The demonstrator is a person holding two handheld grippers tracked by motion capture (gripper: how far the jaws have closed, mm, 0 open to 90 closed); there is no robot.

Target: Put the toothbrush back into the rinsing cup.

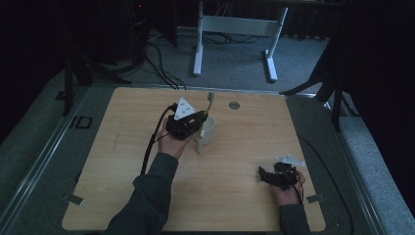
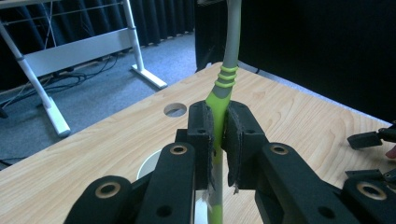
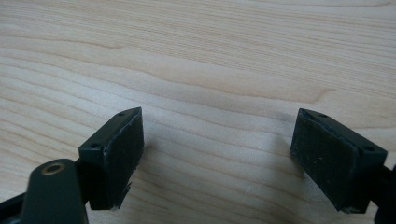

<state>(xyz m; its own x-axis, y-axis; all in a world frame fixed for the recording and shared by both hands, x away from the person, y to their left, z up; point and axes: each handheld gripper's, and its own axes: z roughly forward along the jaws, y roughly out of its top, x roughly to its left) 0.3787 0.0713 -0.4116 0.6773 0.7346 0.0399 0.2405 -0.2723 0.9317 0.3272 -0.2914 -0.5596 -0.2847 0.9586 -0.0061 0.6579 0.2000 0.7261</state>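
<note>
Clamping a toothbrush, the left gripper sits a little left of the middle of the wooden table, toward its far half, with its grey three-cornered plate facing up. In the left gripper view the two black jaws press on the bright green part of the handle from both sides, and the pads touch it with no gap. The handle stands close to upright, leaning slightly: its grey upper stretch rises past three green ridges and runs out of the top of that view, while its lower end drops out of sight between the jaws. From the high view the brush head points toward the far edge, above a pale cup that stands just right of the gripper. The lower end of the handle lies over the near left side of the cup; whether it is inside the cup or beside it I cannot tell. A round hole in the tabletop lies farther off, to the right of the brush head.

The right gripper rests near the right near corner of the table, well apart from the cup. Its jaws stand wide apart over bare wood, with nothing between the pads.
</note>
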